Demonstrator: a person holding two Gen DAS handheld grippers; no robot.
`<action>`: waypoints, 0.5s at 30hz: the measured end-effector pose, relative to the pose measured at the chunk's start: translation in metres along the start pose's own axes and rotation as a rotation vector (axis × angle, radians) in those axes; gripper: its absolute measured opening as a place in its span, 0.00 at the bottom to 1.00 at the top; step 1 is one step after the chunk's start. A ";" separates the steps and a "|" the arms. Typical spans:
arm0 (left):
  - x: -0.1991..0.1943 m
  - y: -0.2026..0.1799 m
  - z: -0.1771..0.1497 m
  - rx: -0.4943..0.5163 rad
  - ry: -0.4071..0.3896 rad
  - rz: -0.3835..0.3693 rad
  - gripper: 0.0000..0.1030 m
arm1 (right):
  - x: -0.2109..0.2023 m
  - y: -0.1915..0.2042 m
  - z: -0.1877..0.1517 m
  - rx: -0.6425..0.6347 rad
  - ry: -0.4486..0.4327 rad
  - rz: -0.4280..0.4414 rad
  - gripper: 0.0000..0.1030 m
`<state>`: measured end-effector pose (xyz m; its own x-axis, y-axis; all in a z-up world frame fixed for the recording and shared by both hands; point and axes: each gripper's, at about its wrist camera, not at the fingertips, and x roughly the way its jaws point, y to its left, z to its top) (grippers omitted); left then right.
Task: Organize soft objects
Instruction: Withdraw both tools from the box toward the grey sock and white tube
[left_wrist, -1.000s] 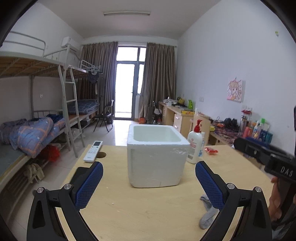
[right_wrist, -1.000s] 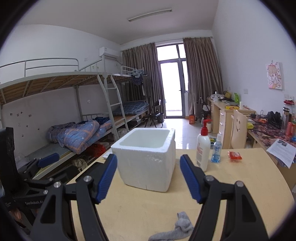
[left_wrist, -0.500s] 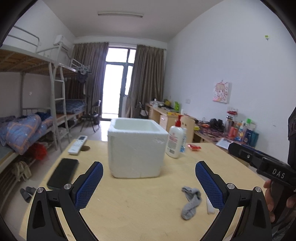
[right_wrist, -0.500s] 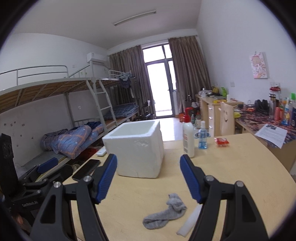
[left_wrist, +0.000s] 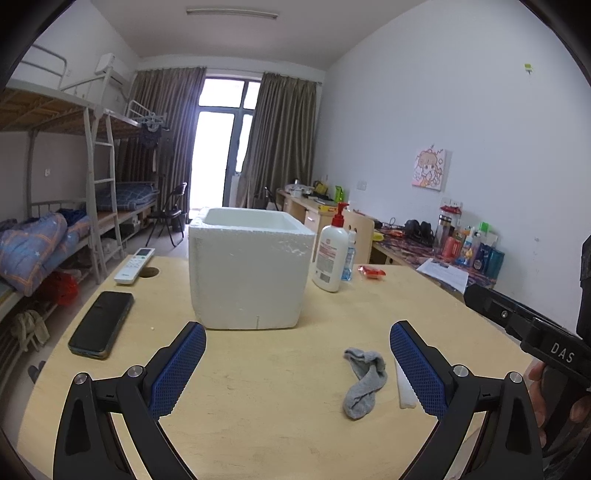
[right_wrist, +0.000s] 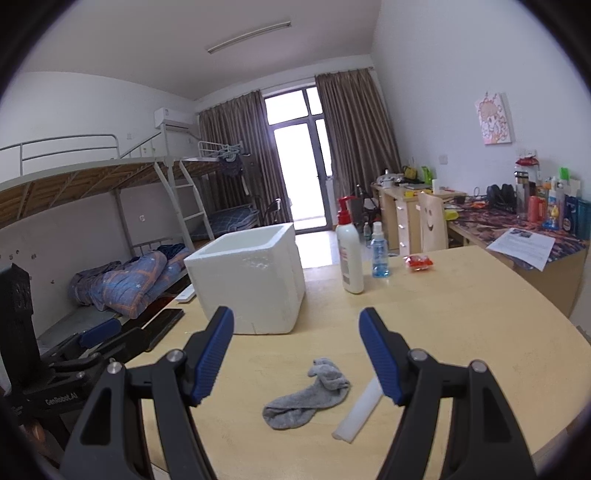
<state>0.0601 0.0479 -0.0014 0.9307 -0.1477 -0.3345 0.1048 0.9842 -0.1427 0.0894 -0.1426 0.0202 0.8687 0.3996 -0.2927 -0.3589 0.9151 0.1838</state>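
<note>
Comparing with a second ago, I see both views have dropped and pulled back, so the grey sock (right_wrist: 308, 395) now lies fully in view on the desk's near part, with a white strip (right_wrist: 357, 413) beside it. The right gripper (right_wrist: 296, 354) is spread and empty, framing the sock from above. The left gripper (left_wrist: 297, 367) is likewise spread, empty. Farther on, mid-desk, the foam box (right_wrist: 251, 280) stands open-topped; I judge approach done, pickup pending.

Grey knit cloth sock (right_wrist: 306, 395); rough white foam box (right_wrist: 251, 284); matt wood table (right_wrist: 461, 332).
</note>
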 end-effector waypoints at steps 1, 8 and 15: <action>0.001 -0.001 0.000 0.003 0.004 -0.005 0.97 | 0.000 -0.001 -0.001 -0.001 0.002 0.001 0.72; 0.013 -0.011 -0.002 0.015 0.027 -0.046 0.97 | 0.002 -0.005 -0.005 -0.007 0.019 -0.013 0.72; 0.026 -0.020 0.001 0.055 0.043 -0.028 0.97 | 0.010 -0.014 -0.004 0.021 0.028 -0.016 0.72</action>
<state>0.0821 0.0246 -0.0064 0.9112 -0.1786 -0.3714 0.1514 0.9833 -0.1014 0.1012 -0.1514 0.0109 0.8642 0.3863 -0.3224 -0.3371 0.9202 0.1988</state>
